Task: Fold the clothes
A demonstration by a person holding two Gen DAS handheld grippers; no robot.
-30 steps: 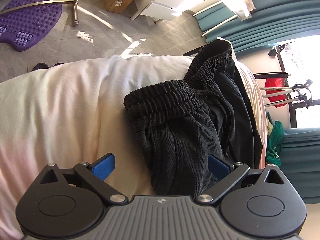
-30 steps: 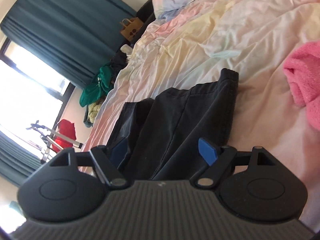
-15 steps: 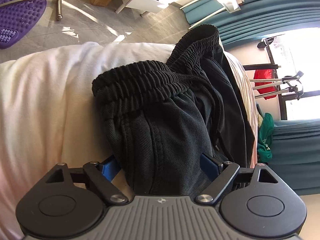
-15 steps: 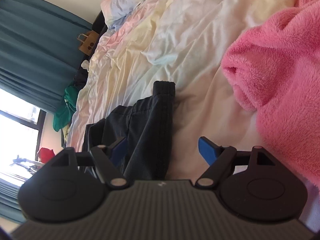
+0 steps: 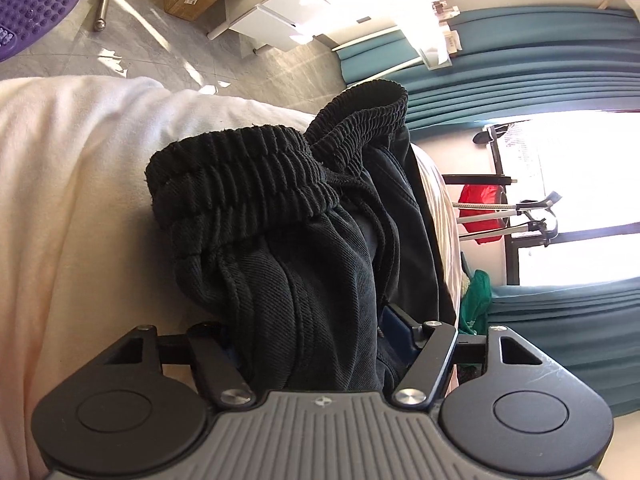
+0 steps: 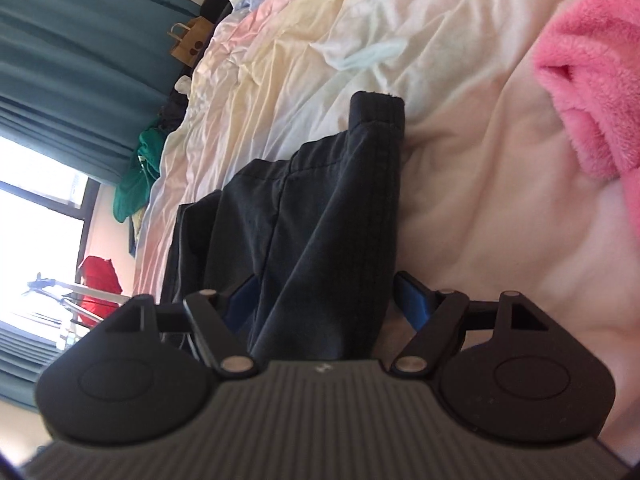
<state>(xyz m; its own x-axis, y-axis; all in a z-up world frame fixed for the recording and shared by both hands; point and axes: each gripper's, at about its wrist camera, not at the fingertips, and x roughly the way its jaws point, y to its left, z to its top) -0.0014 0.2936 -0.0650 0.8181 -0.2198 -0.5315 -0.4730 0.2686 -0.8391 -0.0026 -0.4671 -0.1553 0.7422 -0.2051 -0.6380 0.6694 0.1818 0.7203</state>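
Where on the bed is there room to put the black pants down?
Bare sheet lies between the black pants and the pink fleece, and more beyond the pants' hem. In the left view, white bedding is free beside the waistband. Window side looks crowded.

Left tongs (image 5: 312,332) clamp black trousers (image 5: 304,240) on the bed (image 5: 72,184).

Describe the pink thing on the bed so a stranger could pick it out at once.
Start at the bed, covered by a rumpled pastel sheet. The black pants held by the right gripper lie across it; the pink fleece is bunched on their far side. It is the only fluffy, bright pink item there.
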